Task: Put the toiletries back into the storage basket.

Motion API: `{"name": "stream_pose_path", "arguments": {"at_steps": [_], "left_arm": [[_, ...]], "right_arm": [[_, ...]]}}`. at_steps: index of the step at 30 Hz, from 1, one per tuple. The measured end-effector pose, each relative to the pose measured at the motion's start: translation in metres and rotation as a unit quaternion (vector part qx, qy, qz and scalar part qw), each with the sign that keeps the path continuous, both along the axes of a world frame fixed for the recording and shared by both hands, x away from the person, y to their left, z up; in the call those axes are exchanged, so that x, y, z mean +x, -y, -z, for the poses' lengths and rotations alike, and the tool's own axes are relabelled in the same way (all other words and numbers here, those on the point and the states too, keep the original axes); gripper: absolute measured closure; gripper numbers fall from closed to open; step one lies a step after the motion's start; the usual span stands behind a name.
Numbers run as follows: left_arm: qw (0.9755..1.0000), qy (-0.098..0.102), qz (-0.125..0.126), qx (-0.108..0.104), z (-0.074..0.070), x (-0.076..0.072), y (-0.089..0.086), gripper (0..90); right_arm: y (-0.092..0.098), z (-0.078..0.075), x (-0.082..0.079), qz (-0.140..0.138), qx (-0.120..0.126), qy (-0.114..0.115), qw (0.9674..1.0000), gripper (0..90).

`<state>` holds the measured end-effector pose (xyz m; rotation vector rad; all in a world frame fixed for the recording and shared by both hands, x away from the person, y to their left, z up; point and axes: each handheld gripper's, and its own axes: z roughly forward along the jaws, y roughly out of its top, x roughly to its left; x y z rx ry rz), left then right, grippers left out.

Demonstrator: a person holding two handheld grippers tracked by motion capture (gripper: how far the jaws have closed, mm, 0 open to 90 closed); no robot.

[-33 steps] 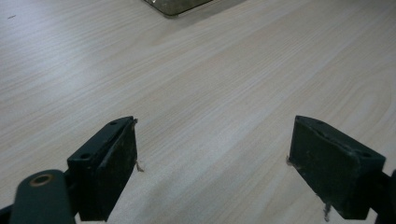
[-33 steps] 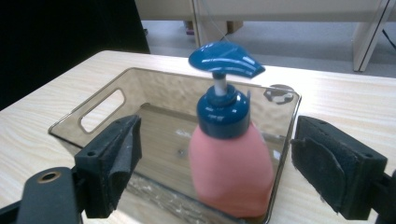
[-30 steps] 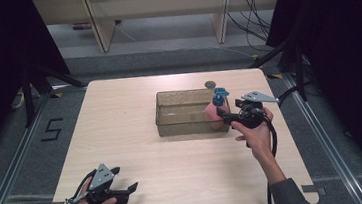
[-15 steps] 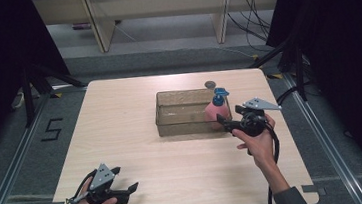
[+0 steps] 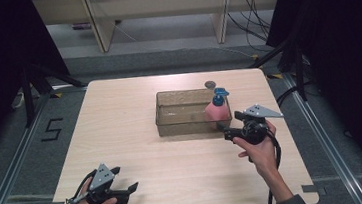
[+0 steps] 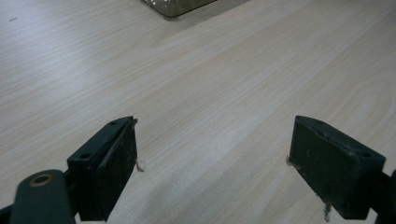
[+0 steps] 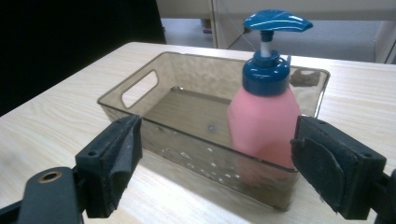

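At the counter's (image 5: 138, 151) near-left corner we held the left claw (image 5: 127, 189) low, jaws apart and empty. The clear bin (image 5: 182, 113) sat right of centre — the pink pump bottle (image 5: 217, 110) upright in its right end. Just outside, our right claw (image 5: 225, 130) stood with jaws apart — holding nothing.

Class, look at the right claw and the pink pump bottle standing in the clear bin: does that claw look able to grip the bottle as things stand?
Probably yes. The right claw is open, facing the pump bottle just outside the bin; the near wall blocks a level approach, but the bin's open top leaves the upper body and neck free.
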<state>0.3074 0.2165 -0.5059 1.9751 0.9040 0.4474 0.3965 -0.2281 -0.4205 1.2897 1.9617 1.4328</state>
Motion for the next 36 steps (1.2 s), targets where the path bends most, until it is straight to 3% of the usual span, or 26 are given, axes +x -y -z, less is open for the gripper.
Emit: {"name": "stream_pose_path", "arguments": {"at_steps": [2, 3, 4, 5, 6, 7, 8, 11, 12, 13, 14, 15, 16, 19, 20, 21, 22, 23, 25, 31, 32, 36], "left_arm": [[1.0000, 0.000, 0.000, 0.000, 0.000, 0.000, 0.000, 14.8], [1.0000, 0.000, 0.001, 0.000, 0.000, 0.001, 0.000, 14.8], [1.0000, 0.000, 0.001, 0.000, 0.000, 0.001, 0.000, 14.8], [1.0000, 0.000, 0.001, -0.003, 0.001, 0.001, 0.001, 14.8], [1.0000, 0.000, 0.003, -0.003, 0.001, 0.001, 0.001, 14.8], [1.0000, 0.000, 0.004, -0.001, 0.001, 0.000, 0.001, 14.8], [1.0000, 0.000, 0.004, -0.001, 0.001, 0.000, 0.001, 14.8], [1.0000, -0.001, 0.001, 0.002, 0.001, -0.001, -0.001, 14.8], [1.0000, -0.001, 0.000, 0.002, 0.001, -0.001, -0.001, 14.8], [1.0000, 0.000, -0.001, -0.005, 0.001, -0.001, 0.000, 14.8], [1.0000, 0.003, 0.001, -0.005, 0.001, -0.001, -0.001, 14.8], [1.0000, 0.003, 0.001, -0.005, 0.001, -0.001, -0.001, 14.8], [1.0000, 0.003, 0.003, 0.003, 0.000, -0.001, -0.001, 14.8], [1.0000, 0.002, 0.002, -0.001, 0.002, -0.001, 0.000, 14.8], [1.0000, 0.002, 0.003, 0.004, 0.001, -0.001, -0.001, 14.8], [1.0000, 0.002, 0.003, 0.003, 0.001, -0.001, -0.001, 14.8], [1.0000, 0.001, 0.003, -0.001, 0.001, -0.001, 0.000, 14.8], [1.0000, 0.001, 0.003, -0.001, 0.001, -0.001, 0.000, 14.8], [1.0000, 0.002, 0.002, -0.001, 0.002, -0.001, 0.000, 14.8], [1.0000, 0.002, 0.003, -0.002, 0.002, -0.001, 0.000, 14.8], [1.0000, 0.002, 0.003, -0.002, 0.002, -0.001, 0.000, 14.8], [1.0000, 0.002, 0.003, 0.000, 0.001, -0.002, 0.000, 14.8]], "right_arm": [[0.001, 0.001, 0.000, -0.003, -0.008, 0.008, 0.9999, 17.4], [-0.001, -0.001, -0.005, 0.001, 0.005, -0.012, 0.9999, 17.4], [0.001, 0.001, -0.003, -0.010, -0.004, 0.011, 0.9999, 17.4], [0.001, 0.001, -0.004, -0.013, -0.005, 0.011, 0.9998, 17.3], [0.001, 0.000, -0.007, -0.009, -0.001, -0.004, 1.0000, 17.3], [0.002, 0.001, -0.007, -0.014, -0.009, 0.010, 0.9998, 17.4], [0.001, 0.001, -0.008, -0.009, 0.004, 0.003, 0.9999, 17.4], [0.002, 0.002, -0.012, -0.014, 0.008, -0.002, 0.9999, 17.3], [0.004, 0.003, -0.012, -0.015, 0.002, 0.008, 0.9999, 17.4], [0.002, 0.003, -0.015, -0.013, 0.012, -0.002, 0.9998, 17.3], [0.004, 0.003, -0.015, -0.015, 0.001, 0.008, 0.9999, 17.3], [0.003, 0.003, -0.017, -0.014, 0.006, -0.002, 0.9999, 17.3], [0.003, 0.003, -0.017, -0.014, 0.006, -0.002, 0.9999, 17.3], [0.004, 0.006, -0.021, -0.021, -0.002, 0.003, 0.9998, 17.3], [0.002, 0.006, -0.023, -0.021, 0.018, -0.009, 0.9996, 17.3], [0.003, 0.008, -0.022, -0.027, 0.003, 0.008, 0.9996, 17.3], [0.002, 0.008, -0.024, -0.023, 0.013, -0.005, 0.9996, 17.3], [0.003, 0.009, -0.023, -0.027, 0.005, 0.006, 0.9996, 17.3], [0.002, 0.011, -0.024, -0.028, 0.003, 0.007, 0.9996, 17.3], [-0.001, 0.013, -0.032, -0.033, 0.022, -0.014, 0.9991, 17.3], [0.001, 0.014, -0.031, -0.038, 0.011, -0.002, 0.9992, 17.3], [0.001, 0.014, -0.034, -0.041, 0.009, 0.000, 0.9991, 17.3]]}}
